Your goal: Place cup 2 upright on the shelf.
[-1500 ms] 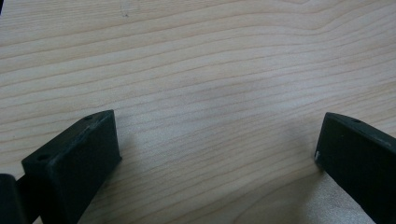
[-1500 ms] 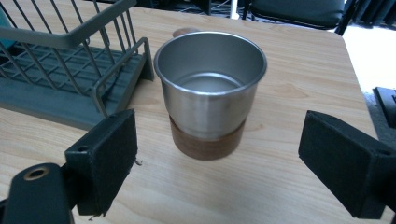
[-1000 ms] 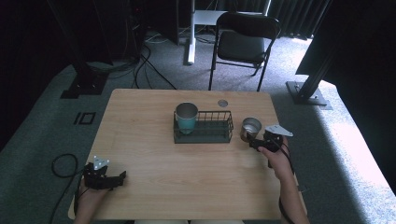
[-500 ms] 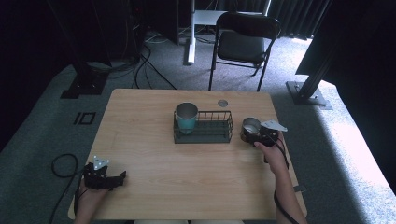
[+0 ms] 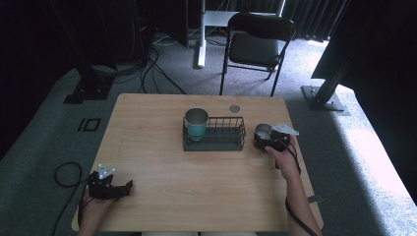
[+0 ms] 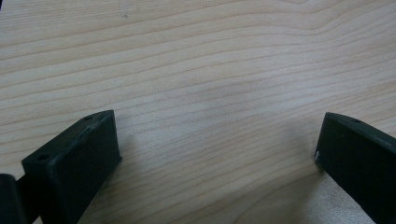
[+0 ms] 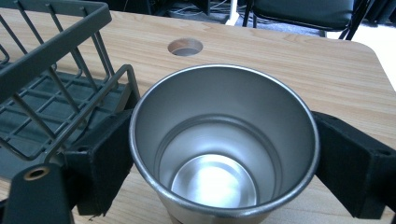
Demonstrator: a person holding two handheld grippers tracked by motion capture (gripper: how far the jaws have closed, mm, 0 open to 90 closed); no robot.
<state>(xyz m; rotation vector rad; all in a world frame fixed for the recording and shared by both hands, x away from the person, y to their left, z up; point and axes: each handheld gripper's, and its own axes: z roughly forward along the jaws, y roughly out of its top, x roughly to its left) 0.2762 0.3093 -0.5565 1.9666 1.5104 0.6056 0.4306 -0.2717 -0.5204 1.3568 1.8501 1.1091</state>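
Left gripper [image 5: 129,185]: low at near-left corner, jaws wide apart (nothing between). Right gripper [image 5: 256,142]: arm extended, jaws clamped on cup [image 7: 224,144].

steel cup's [image 7: 224,149] base cut off below, wire basket [image 7: 51,88] cropped at left edge

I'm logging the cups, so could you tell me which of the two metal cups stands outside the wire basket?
The plain steel cup right of the wire basket, between the right claw's jaws. The teal-sided cup stands inside the basket's left end.
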